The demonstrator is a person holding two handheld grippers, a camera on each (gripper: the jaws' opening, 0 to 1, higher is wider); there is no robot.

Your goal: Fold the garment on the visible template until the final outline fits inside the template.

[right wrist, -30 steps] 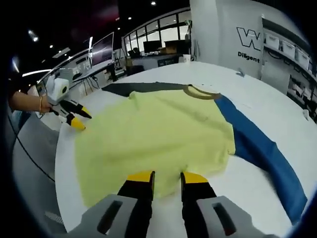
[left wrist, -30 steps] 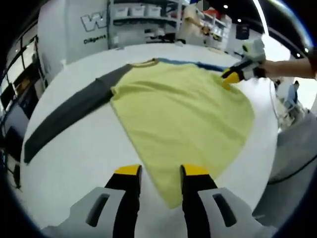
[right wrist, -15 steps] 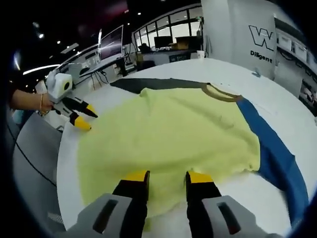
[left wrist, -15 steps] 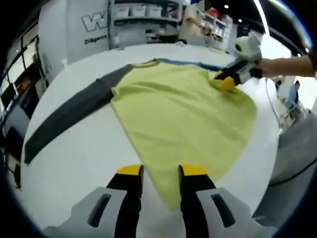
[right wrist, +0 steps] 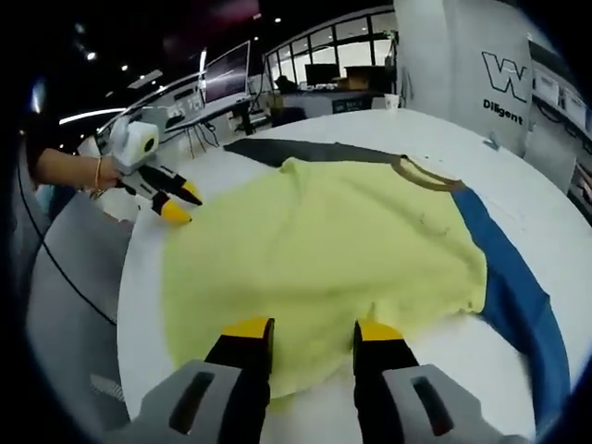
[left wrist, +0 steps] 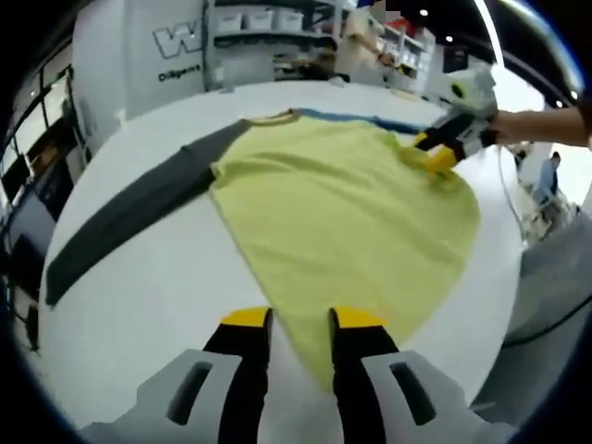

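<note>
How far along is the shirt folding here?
Barely begun. The yellow shirt lies spread flat on the white table, its grey sleeve and blue sleeve unfolded. The open left gripper and right gripper sit at the hem corners. All folds remain.

Left gripper view looks low across the table (left wrist: pixel 139 305) from the garment's (left wrist: pixel 351 222) hem corner; right gripper view faces it from the opposite hem edge; both share the whole garment
</note>
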